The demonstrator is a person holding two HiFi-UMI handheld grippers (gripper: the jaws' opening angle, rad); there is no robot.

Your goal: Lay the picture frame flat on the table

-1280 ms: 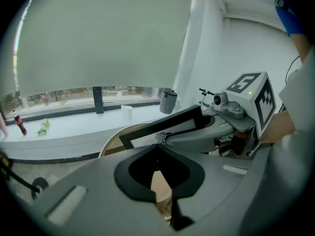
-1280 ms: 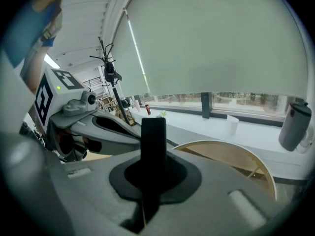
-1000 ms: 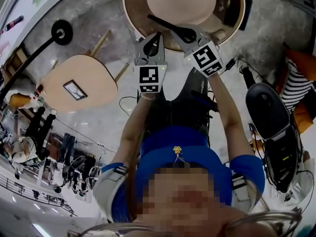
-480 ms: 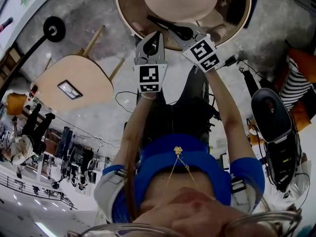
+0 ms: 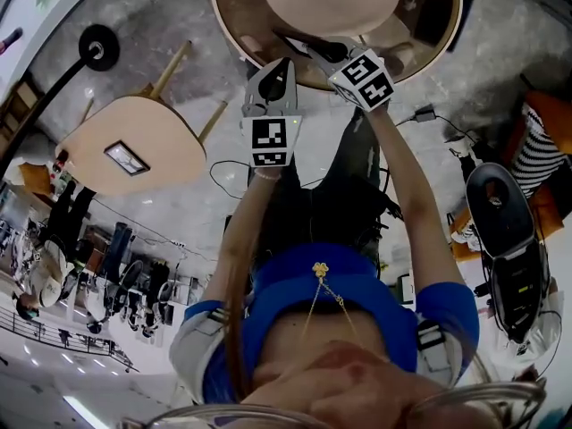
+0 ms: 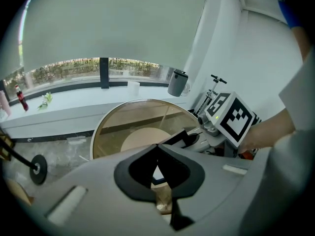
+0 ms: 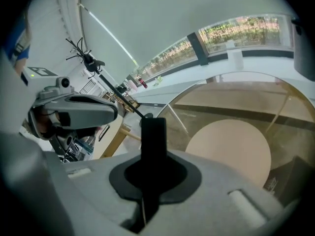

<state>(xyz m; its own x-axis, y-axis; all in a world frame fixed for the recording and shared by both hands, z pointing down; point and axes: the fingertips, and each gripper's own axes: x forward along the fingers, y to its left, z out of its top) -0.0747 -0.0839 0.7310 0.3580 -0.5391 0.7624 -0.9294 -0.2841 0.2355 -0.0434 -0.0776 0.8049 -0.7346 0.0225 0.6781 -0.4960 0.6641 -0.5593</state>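
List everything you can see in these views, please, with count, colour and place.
round table: one, glass top, tan shelf beneath, ahead of the grippers
side table: one, beige, wooden legs, at left
picture frame: one, dark-edged, on the side table's top
floor lamp: one, black, far left
cables: a few, black, on the floor
striped cloth: one, black and white, far right
jug: one, grey, on the windowsill
left gripper: one, grey, jaws shut, empty
right gripper: one, grey, jaws shut, empty, beside the left
arms: two, bare, blue sleeves
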